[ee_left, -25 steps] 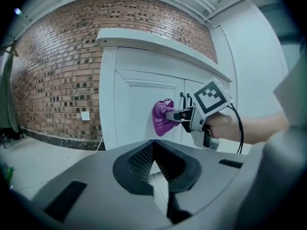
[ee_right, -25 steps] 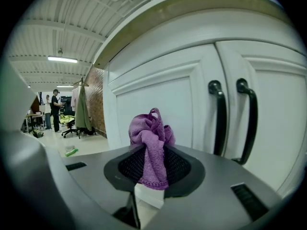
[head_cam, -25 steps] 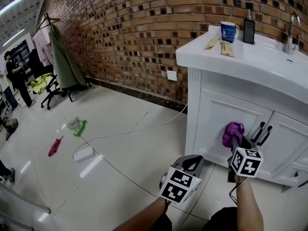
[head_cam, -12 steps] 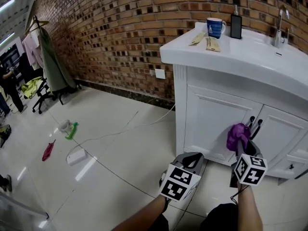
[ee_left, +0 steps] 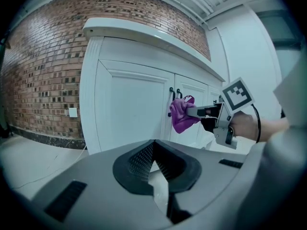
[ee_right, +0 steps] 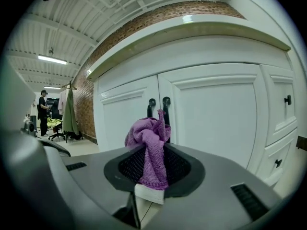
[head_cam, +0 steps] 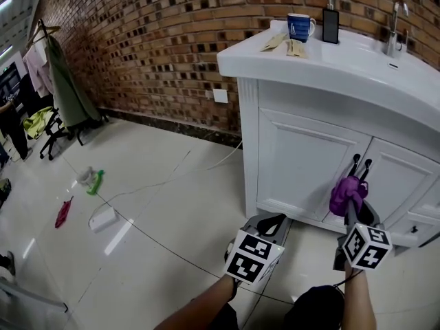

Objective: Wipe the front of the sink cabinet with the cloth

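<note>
The cloth (head_cam: 347,192) is a small purple rag with a terry weave, bunched into a crumpled ball with loose folds sticking up. It sits right in front of the sink cabinet (head_cam: 302,163), level with the two black door handles (head_cam: 361,167) where the double doors meet. It is very close to the door face, but I cannot tell whether it touches.

My right gripper (head_cam: 352,203) points up and forward at the cabinet's doors. Its fingers (ee_right: 125,167) are clamped on the lower end of the cloth, and the bundle rises out past the tips. My right forearm comes up from below, with the marker cube toward me.

My left gripper (head_cam: 269,220) hangs low, off the cabinet's left front corner and near the foot of it, well apart from the doors. Its fingers (ee_left: 139,159) are pressed together at the tips with nothing between them. It is aimed at the left door panel.

On top of the cabinet stand a blue mug (head_cam: 300,26), a dark bottle (head_cam: 331,23) and a tap (head_cam: 393,19).
</note>
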Demonstrator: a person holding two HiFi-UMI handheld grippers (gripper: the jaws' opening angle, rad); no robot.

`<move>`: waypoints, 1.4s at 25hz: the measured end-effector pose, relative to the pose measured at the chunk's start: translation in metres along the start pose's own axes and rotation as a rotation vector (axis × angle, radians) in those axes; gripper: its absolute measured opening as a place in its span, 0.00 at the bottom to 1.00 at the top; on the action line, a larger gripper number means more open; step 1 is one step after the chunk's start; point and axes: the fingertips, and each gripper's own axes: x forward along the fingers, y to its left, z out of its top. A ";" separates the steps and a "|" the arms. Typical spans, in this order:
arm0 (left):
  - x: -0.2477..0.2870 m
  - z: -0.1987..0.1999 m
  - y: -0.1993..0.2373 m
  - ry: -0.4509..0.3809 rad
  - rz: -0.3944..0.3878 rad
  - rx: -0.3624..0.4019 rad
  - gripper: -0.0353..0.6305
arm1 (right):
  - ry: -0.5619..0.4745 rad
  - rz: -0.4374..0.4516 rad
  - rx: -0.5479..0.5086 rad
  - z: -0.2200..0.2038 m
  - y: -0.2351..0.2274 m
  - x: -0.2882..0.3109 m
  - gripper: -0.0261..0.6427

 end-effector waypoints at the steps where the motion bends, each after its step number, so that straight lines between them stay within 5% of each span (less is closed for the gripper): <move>1: 0.001 -0.001 -0.001 0.002 -0.003 0.000 0.06 | 0.012 -0.006 0.000 -0.005 -0.004 0.001 0.19; 15: -0.003 -0.003 0.006 0.014 0.014 -0.005 0.06 | 0.123 0.070 -0.005 -0.034 0.028 0.058 0.19; 35: -0.026 -0.016 0.061 0.020 0.134 -0.056 0.06 | 0.135 0.329 -0.084 -0.030 0.162 0.118 0.19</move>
